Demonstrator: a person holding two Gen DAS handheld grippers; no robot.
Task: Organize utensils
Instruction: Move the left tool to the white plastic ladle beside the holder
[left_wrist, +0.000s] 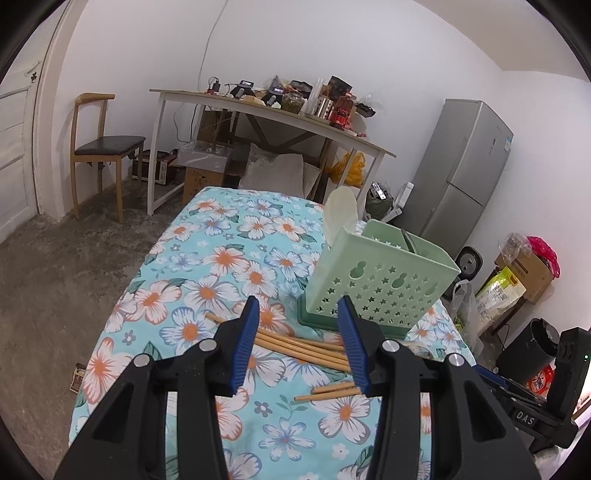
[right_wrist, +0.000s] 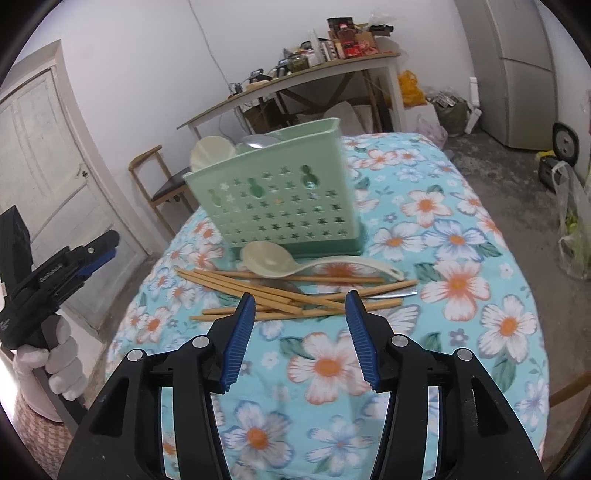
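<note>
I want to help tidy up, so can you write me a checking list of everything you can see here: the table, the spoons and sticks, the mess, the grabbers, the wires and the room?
Surface: table under a flowered cloth.
Job's things: green holder upright, with a cream spoon and a metal spoon in it; loose chopsticks, a cream ladle and a metal utensil lying in front.
Clutter: nothing seen on the cloth.
Grippers: left gripper and right gripper open, empty, above the chopsticks.
Cables: white cable on the wall.
Surroundings: crowded side table, chair, fridge, door, bags on the floor.
</note>
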